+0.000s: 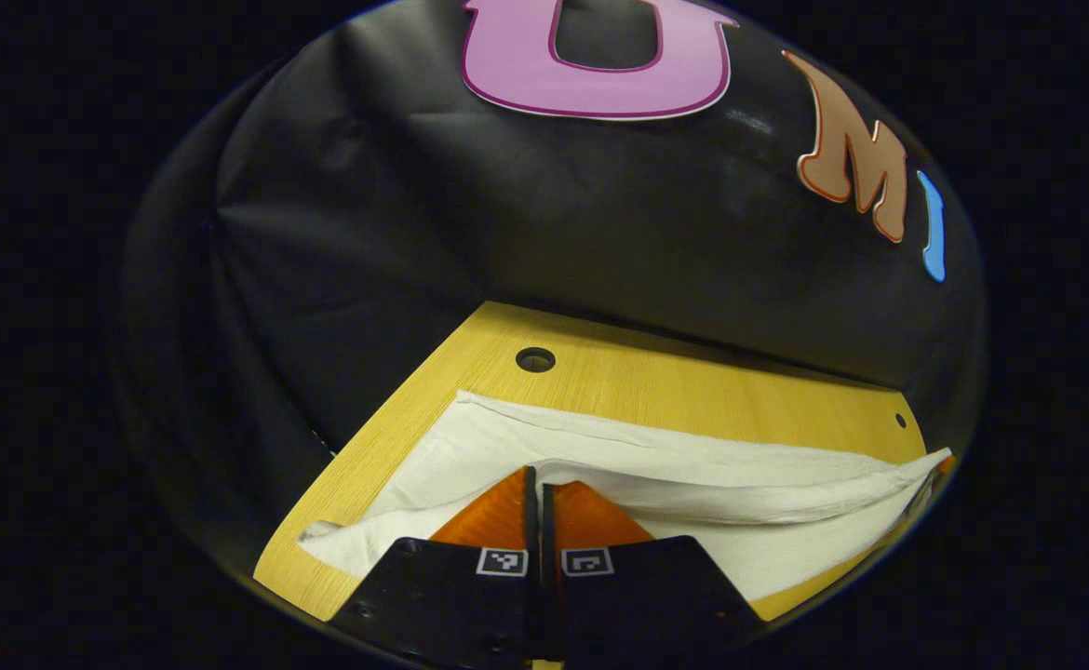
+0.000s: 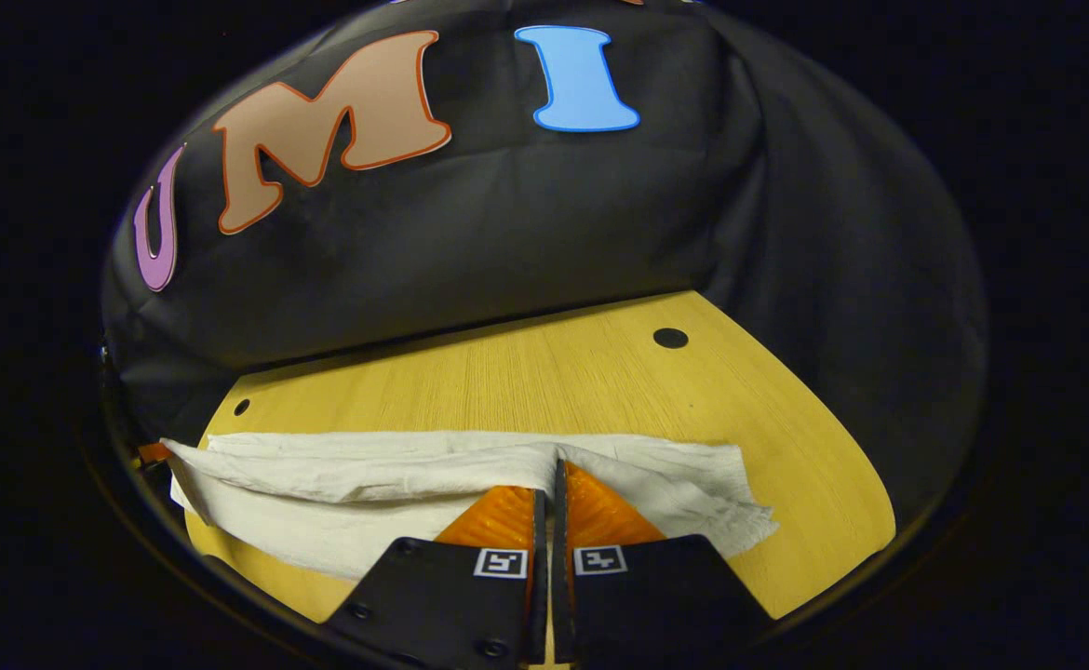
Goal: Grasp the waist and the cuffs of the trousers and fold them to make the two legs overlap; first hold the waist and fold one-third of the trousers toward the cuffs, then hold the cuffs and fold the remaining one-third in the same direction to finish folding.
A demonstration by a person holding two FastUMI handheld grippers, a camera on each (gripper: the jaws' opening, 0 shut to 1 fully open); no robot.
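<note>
White trousers [image 1: 656, 456] lie stretched across the wooden table [image 1: 600, 372]. In the left gripper view my left gripper [image 1: 537, 476] is shut on a raised fold of the white cloth, which lifts into a ridge running right. In the right gripper view the same trousers [image 2: 368, 484] spread to the left, and my right gripper [image 2: 552, 470] is shut on their near edge, pulling it up into a ridge. A small part of the other gripper [image 2: 152, 452] shows at the far left end of the cloth. Which end is waist or cuffs I cannot tell.
The table has a round hole [image 1: 535, 359] near its back edge and a smaller one [image 1: 900, 420] farther right. Black cloth wall [image 1: 507, 214] hangs right behind the table. Bare wood [image 2: 600, 381] lies beyond the trousers in the right gripper view.
</note>
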